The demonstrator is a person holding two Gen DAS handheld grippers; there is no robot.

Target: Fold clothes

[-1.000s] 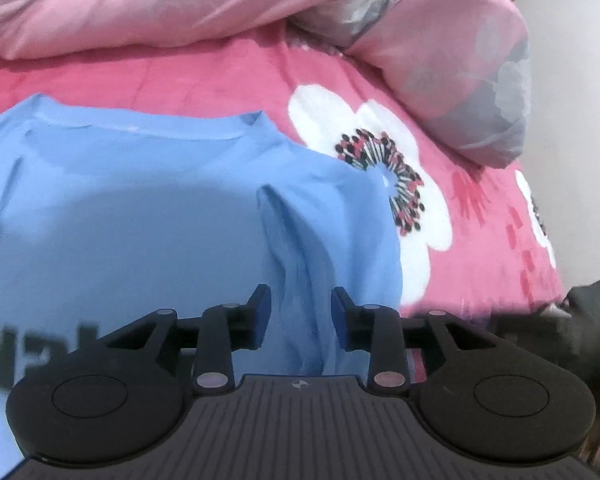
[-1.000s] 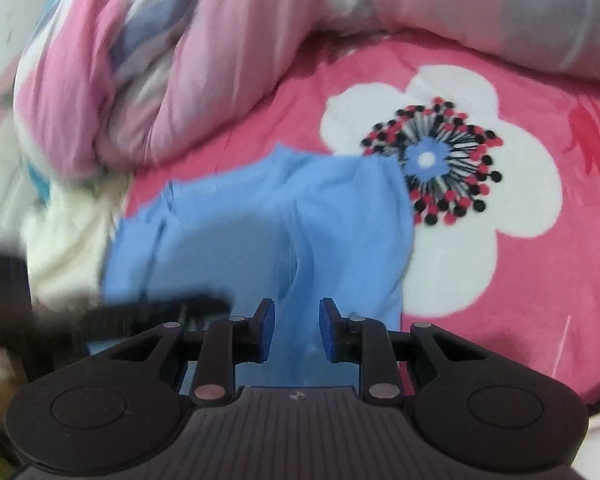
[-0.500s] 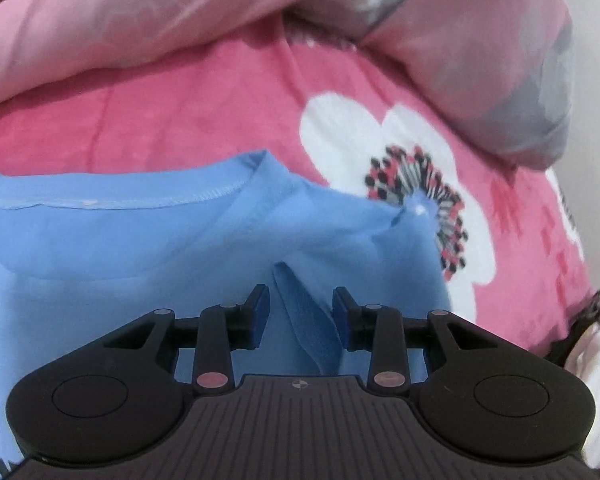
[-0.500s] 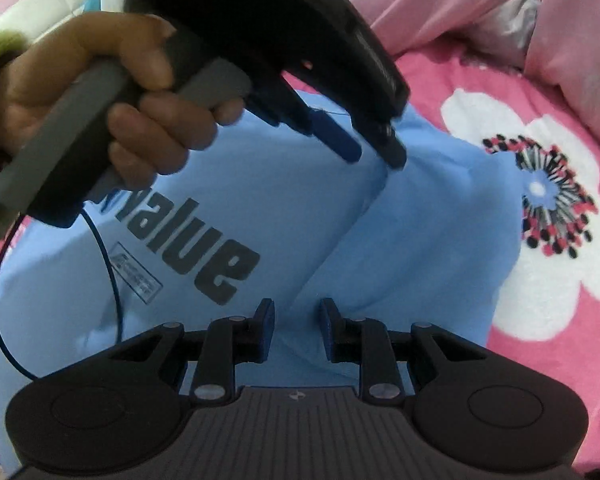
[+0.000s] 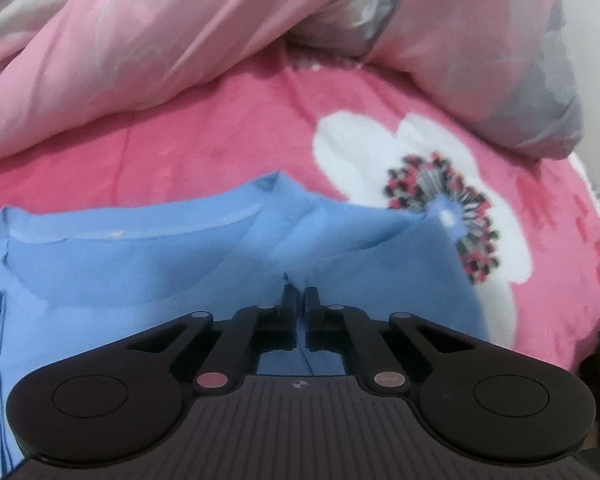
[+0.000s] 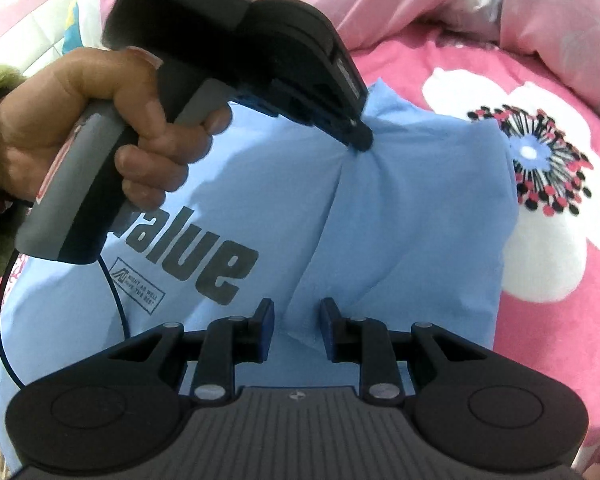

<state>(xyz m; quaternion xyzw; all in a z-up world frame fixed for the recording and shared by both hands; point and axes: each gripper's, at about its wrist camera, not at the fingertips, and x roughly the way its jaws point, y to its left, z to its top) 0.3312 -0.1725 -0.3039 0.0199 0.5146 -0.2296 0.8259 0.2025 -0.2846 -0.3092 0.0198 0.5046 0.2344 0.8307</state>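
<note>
**Folding barely begun: 1 pinch made at the shoulder, 1 still to come**

The blue T-shirt (image 6: 400,208) lies spread face up on the pink floral bed sheet (image 5: 228,140), its printed chest showing and its collar toward the heaped pink duvet (image 5: 180,40). The left gripper (image 5: 299,300) has its fingers (image 5: 288,300) closed tight on a ridge of blue cloth near the shoulder, beside the collar; in the right wrist view the fabric gathers into creases that run to its tip (image 6: 358,142), so the pinch looks real. The person's left hand (image 6: 100,132) grips its handle above the shirt.

The right gripper (image 6: 298,328) sits lower down the same side of the shirt. Its fingers (image 6: 266,320) stand narrowly apart with a raised fold of cloth between them, and the pads do not appear to press on it yet.

By my reading, no fold is complete: the shirt is still spread out, with only this side bunched up. What remains is the right-hand pinch, carrying this side over toward the middle, then the other side and the final fold.
</note>
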